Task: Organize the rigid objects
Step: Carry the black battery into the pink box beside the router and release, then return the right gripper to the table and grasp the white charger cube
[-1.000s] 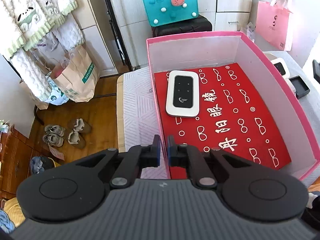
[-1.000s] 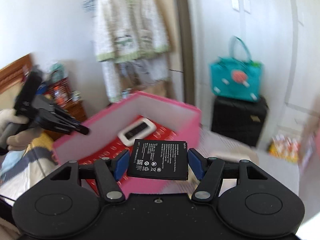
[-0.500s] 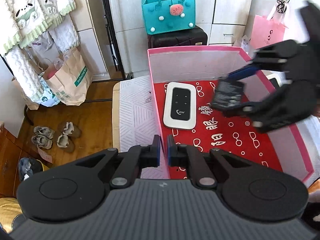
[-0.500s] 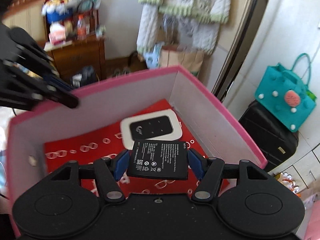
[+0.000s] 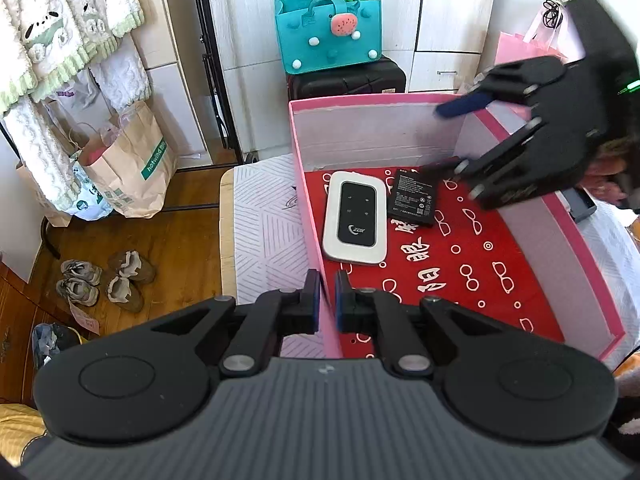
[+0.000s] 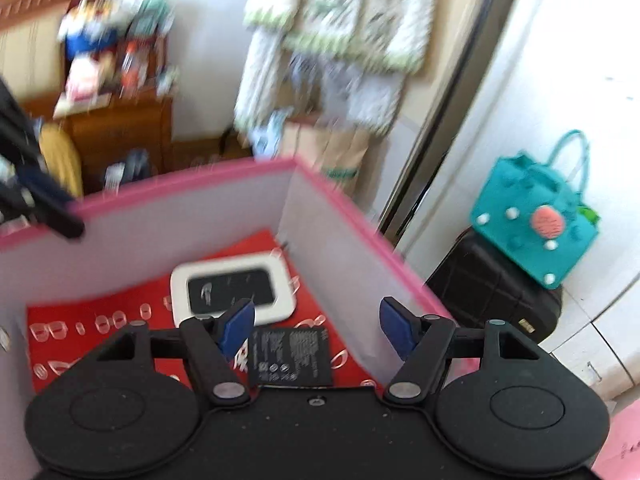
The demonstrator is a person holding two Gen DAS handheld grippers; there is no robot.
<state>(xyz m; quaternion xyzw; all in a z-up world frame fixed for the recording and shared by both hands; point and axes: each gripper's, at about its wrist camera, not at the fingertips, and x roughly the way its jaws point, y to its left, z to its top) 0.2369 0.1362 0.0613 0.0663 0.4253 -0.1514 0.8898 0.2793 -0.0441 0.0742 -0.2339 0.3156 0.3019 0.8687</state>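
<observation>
Right gripper [image 6: 316, 322] jaws just opened wide, battery [image 6: 291, 357] free below; left gripper [image 5: 327, 300] jaws clamp box wall [image 5: 310, 224].

Place: you are working in a lived-in bedroom of a home.
Bed: you are leaning over a quilted white mattress cover [image 5: 264, 220], its corner meeting a wooden floor [image 5: 176, 240].
Clothes: fleecy garments [image 5: 60, 40] are hanging at the wall beside paper shopping bags [image 5: 136, 168].
Shoes: two pairs of shoes [image 5: 104, 280] are lying on the floor.
Storage: a teal felt bag [image 5: 328, 32] is sitting on a black suitcase [image 5: 348, 80] before white wardrobe doors [image 5: 452, 20].
Furniture: a cluttered wooden dresser [image 6: 116, 120] is standing at the wall.
</observation>
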